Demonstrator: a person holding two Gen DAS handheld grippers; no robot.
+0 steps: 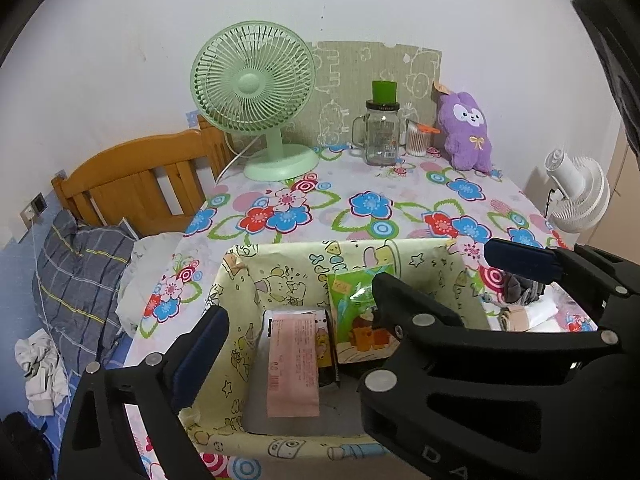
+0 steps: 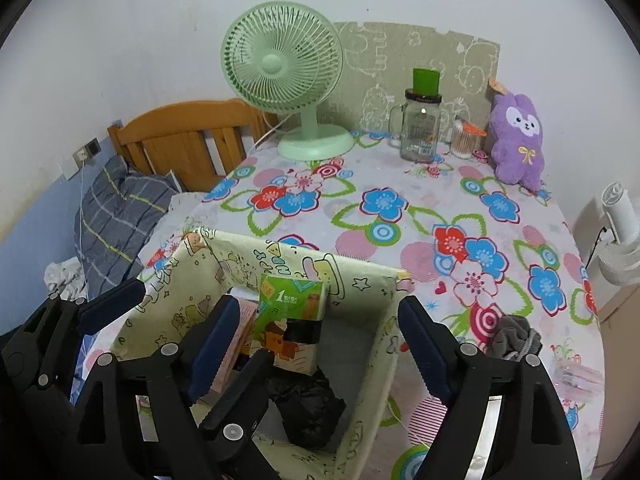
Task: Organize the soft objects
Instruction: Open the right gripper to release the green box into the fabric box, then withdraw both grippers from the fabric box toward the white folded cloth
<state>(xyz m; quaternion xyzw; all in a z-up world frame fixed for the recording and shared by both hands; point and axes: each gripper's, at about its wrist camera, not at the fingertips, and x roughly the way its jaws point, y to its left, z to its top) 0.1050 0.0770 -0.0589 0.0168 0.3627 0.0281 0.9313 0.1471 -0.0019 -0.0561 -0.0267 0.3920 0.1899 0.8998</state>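
Note:
A pale yellow cartoon-print fabric basket [image 1: 280, 256] [image 2: 360, 280] stands at the near edge of the floral table. Inside it a pink tissue pack [image 1: 294, 360] lies flat. A green tissue pack [image 1: 356, 312] [image 2: 292, 308] leans upright, and a black bag [image 2: 308, 404] sits on the bottom. My left gripper [image 1: 300, 308] hangs open over the basket, touching nothing. My right gripper [image 2: 316, 312] is open too, its pads either side of the green pack and clear of it. The two grippers overlap. A grey sock [image 2: 514, 338] [image 1: 520, 292] lies right of the basket. A purple plush [image 1: 466, 136] [image 2: 518, 140] sits at the back right.
A green desk fan [image 1: 256, 92], a glass mug jar with a green lid [image 1: 382, 132] and a cotton-swab tub [image 1: 418, 140] stand along the back. A white fan [image 1: 580, 196] is off the table's right edge. A wooden headboard [image 1: 132, 176] and a plaid pillow [image 1: 80, 272] lie to the left.

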